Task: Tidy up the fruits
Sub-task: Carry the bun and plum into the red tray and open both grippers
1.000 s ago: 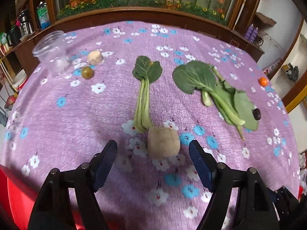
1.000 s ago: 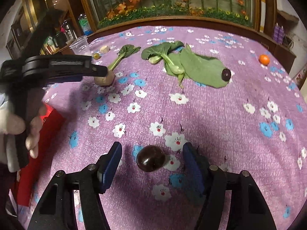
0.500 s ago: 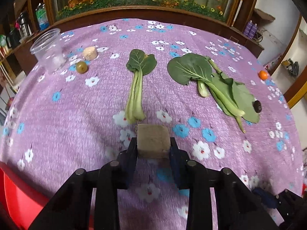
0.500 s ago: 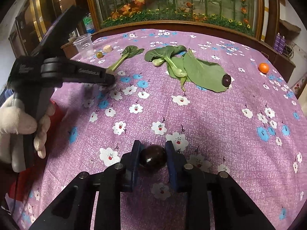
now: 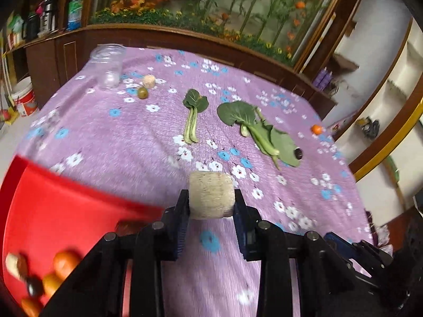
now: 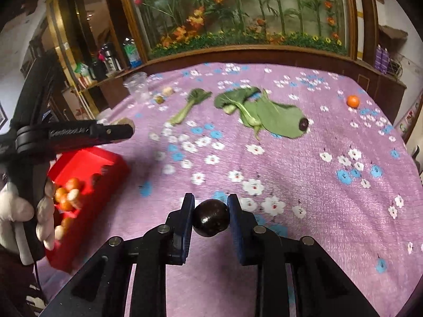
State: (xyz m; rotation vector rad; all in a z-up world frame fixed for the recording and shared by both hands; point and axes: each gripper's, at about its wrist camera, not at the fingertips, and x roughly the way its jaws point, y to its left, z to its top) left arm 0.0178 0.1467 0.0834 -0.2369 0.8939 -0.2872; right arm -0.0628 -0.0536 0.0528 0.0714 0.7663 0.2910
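Observation:
My left gripper [image 5: 211,198] is shut on a tan, rough-skinned fruit [image 5: 211,196] and holds it above the purple flowered cloth, just right of a red basket [image 5: 53,206] that holds several small fruits. My right gripper [image 6: 211,218] is shut on a dark purple round fruit [image 6: 211,218], lifted over the cloth. The right wrist view shows the left gripper [image 6: 124,129] above the red basket [image 6: 105,174]. On the cloth lie an orange fruit [image 6: 353,101], a dark fruit [image 6: 303,124] on a leaf, a green fruit [image 5: 142,93] and a pale fruit [image 5: 148,81].
Leafy greens [image 5: 259,129] and a single stalk [image 5: 193,116] lie mid-table. A clear plastic cup [image 5: 108,66] stands at the far left corner. A wooden ledge with plants borders the far table edge.
Both grippers closed on their fruits and lifted them off the cloth. The left gripper has swung left toward the red basket, which now fills its lower left view.

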